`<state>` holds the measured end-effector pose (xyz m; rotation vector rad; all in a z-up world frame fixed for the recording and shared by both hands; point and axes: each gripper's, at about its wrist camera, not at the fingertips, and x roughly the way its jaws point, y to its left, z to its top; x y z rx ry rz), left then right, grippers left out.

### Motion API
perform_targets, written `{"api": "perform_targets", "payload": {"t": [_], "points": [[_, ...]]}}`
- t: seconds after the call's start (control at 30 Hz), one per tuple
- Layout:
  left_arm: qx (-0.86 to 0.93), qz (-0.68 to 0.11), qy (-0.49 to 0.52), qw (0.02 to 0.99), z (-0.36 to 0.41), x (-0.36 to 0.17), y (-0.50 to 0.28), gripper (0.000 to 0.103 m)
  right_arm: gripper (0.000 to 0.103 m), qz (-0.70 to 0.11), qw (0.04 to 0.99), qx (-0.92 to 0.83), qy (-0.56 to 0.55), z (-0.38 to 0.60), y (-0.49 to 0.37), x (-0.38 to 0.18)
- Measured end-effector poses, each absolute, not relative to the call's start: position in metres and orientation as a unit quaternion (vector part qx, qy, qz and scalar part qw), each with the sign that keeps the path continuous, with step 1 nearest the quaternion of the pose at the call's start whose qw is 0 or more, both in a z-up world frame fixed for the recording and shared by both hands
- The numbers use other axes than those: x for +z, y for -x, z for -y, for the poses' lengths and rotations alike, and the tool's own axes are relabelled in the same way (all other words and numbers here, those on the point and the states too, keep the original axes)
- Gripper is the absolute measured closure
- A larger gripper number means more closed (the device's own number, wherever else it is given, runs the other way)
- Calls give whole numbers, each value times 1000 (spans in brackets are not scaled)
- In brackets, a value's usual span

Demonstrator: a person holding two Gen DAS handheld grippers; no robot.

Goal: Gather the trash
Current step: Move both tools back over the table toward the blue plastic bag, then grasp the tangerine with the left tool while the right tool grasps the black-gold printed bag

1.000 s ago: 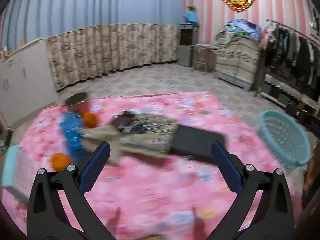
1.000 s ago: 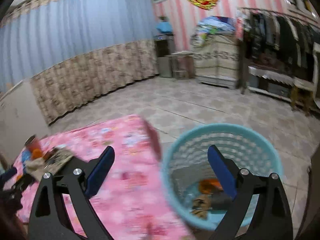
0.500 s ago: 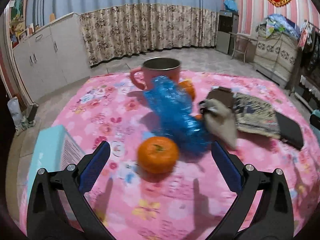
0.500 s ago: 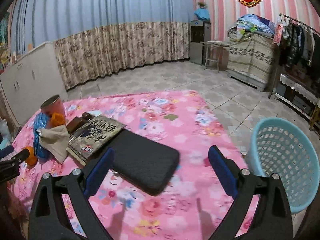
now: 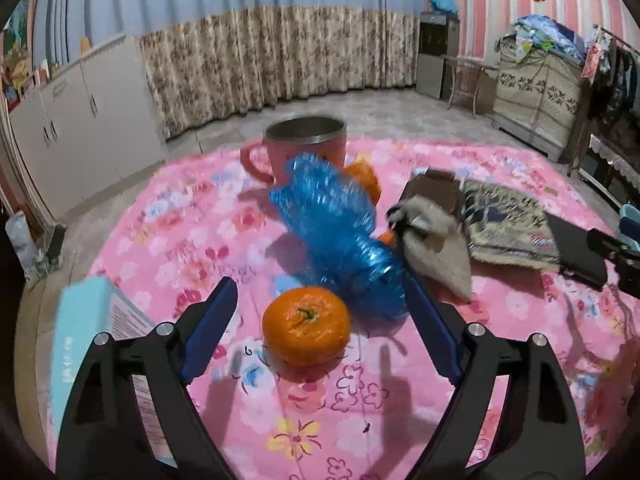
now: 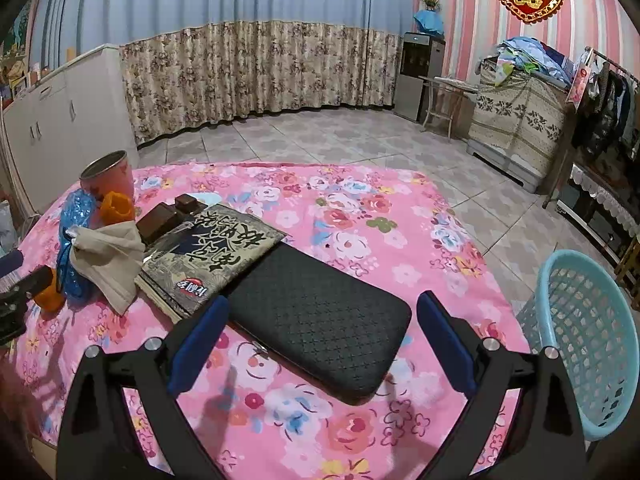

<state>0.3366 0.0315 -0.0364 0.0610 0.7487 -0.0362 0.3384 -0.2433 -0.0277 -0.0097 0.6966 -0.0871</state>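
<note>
The blue crumpled plastic [image 5: 340,236] is what I judge to be the trash in reach. It lies on its side toward the left edge of the table [image 5: 192,240], its far end just in front of the pink mug [image 5: 304,148] and its near end just beside an orange [image 5: 306,330].

Handling, as a judgement: thin, crinkled film, very light, with no stiffness. It should collapse under the pads and may slip or spring back. I would take it across the near end, where it is narrowest, and close fully.

A beige crumpled napkin [image 5: 436,248] touches the plastic's right side and partly covers the patterned book [image 5: 508,228]. It looks soft and light, and is probably trash too. A second orange [image 5: 364,182] sits behind the plastic.

The left claw [image 5: 320,286] stands apart and its jaws have just been closing. The near orange and the tip of the plastic sit between the fingers [image 5: 212,316], and neither is pressed. Risk: the round orange, not the plastic, gets caught.

The right claw [image 6: 323,306] is apart and empty above the black pad [image 6: 320,336]. The light-blue basket [image 6: 580,344] stands off the table's right edge.
</note>
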Motion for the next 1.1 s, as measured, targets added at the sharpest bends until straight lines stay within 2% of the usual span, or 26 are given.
{"api": "perform_targets", "payload": {"t": [0.13, 0.2, 0.23, 0.27, 0.37, 0.57, 0.67, 0.73, 0.8, 0.87, 0.93, 0.97, 1.1], "points": [[-30, -403, 8, 915, -44, -51, -349, 32, 10, -346, 937, -42, 16, 238, -340, -28], [-37, -408, 25, 912, -48, -53, -353, 42, 10, -346, 937, -42, 15, 239, -343, -29], [-39, -411, 27, 911, -48, -54, -354, 51, 10, -349, 936, -37, 7, 239, -344, -28], [-36, -410, 25, 911, -48, -54, -354, 54, 10, -351, 936, -34, 2, 239, -346, -29], [-36, -406, 24, 913, -47, -51, -350, 56, 10, -355, 934, -23, -9, 235, -352, -32], [-20, -347, 10, 938, -50, -19, -329, 56, 10, -359, 933, -2, -9, 215, -373, -32], [-25, -353, 30, 935, -55, -20, -332, 56, 11, -381, 925, -4, 2, 205, -383, -42], [-20, -358, 27, 933, -55, -25, -336, 56, 21, -401, 916, 1, -2, 199, -390, -50], [-13, -359, 22, 933, -55, -28, -340, 56, 24, -408, 913, 1, -10, 196, -393, -53], [-19, -361, 39, 932, -60, -28, -341, 56, 33, -406, 914, 4, 2, 191, -393, -53], [-21, -360, 47, 932, -63, -28, -342, 56, 48, -402, 916, 12, 7, 186, -394, -52], [-20, -359, 45, 932, -63, -27, -342, 56, 51, -401, 916, 16, 8, 184, -394, -52], [-18, -361, 37, 932, -60, -30, -342, 56, 76, -395, 918, 30, 26, 173, -393, -51]]}}
